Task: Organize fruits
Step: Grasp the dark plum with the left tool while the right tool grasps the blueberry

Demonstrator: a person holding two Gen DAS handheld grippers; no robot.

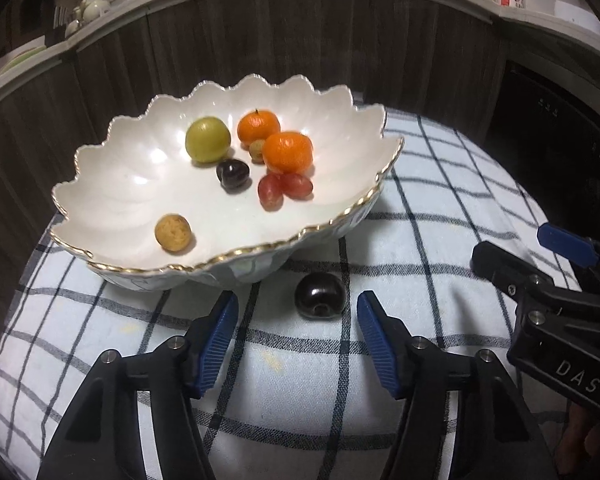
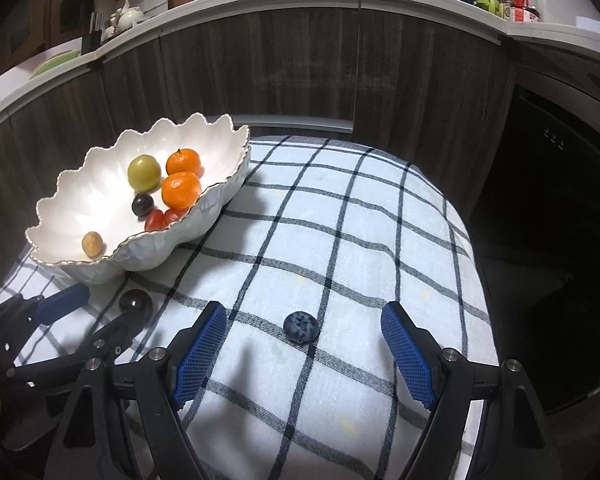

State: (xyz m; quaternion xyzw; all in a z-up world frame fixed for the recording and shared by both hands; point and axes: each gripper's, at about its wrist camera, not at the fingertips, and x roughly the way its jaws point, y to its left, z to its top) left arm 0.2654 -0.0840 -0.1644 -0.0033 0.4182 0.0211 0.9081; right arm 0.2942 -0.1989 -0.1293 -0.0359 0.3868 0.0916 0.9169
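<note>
a white scalloped bowl [image 1: 112, 184] with a gold rim sits on a checked cloth [image 1: 440, 208] over the tabletop, its long axis running from near left to far right in the left wrist view. inside lie a green fruit [image 1: 208, 139], two oranges [image 1: 288, 152], a dark cherry [image 1: 233, 175], two red grapes [image 1: 284, 189] and a small tan fruit [image 1: 173, 233]. a second dark cherry [image 1: 320, 295] rests on the cloth just in front of the bowl, its stem dimple facing the camera. the left gripper [image 1: 298, 306] is partly spread, its pads either side of this cherry and not touching it. the right gripper [image 2: 304, 322] stands wide around a blueberry [image 2: 301, 327] on the cloth, crown end up, well apart from both pads.
</note>
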